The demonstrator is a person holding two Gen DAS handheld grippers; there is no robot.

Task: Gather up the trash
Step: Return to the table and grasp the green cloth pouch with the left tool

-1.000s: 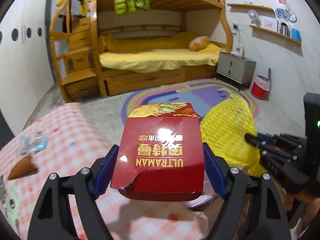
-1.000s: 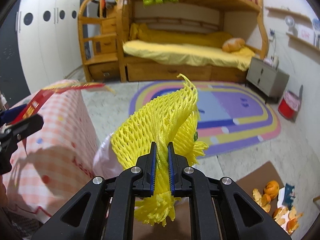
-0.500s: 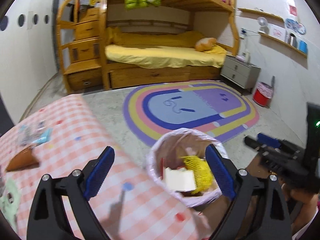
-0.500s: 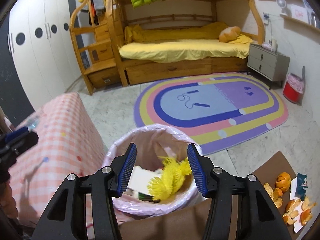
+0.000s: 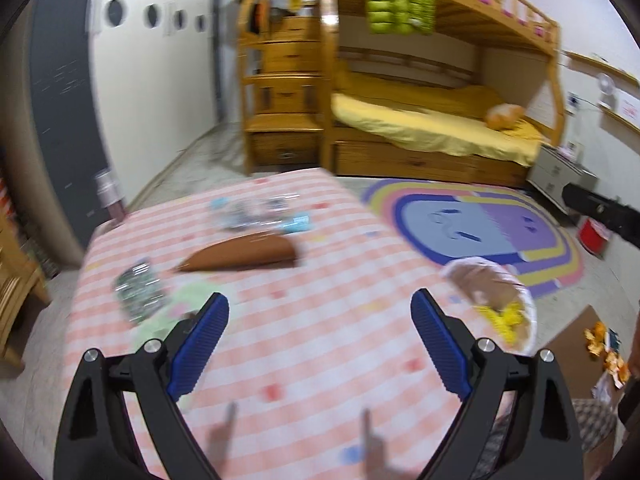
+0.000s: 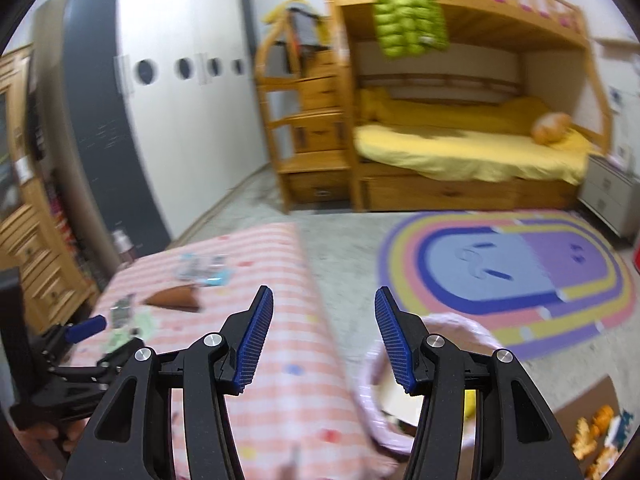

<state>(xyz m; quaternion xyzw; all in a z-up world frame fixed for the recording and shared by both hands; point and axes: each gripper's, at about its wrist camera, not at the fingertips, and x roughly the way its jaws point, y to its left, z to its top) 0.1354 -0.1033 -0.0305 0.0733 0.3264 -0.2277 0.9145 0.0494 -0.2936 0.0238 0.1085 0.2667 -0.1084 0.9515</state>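
My left gripper (image 5: 320, 332) is open and empty above the pink checked tablecloth (image 5: 304, 344). On the cloth lie a brown paper wrapper (image 5: 244, 257), a dark foil packet (image 5: 138, 292) and several clear and blue wrappers (image 5: 260, 214). The bin with a pink liner (image 5: 496, 300) stands right of the table and holds yellow foam netting (image 5: 502, 318). My right gripper (image 6: 324, 332) is open and empty over the table's right edge, with the bin (image 6: 380, 408) below it. The wrappers (image 6: 200, 274) and brown wrapper (image 6: 174, 300) show at left.
Orange peels on brown cardboard (image 6: 592, 432) lie on the floor at lower right. A rainbow rug (image 6: 500, 272), a wooden bunk bed (image 6: 460, 152) and a grey nightstand (image 5: 560, 174) stand beyond. A red bin (image 5: 594, 234) is by the wall.
Both grippers opened and dropped the red box and yellow netting into the bin. Both then swung left toward the table with its wrappers.
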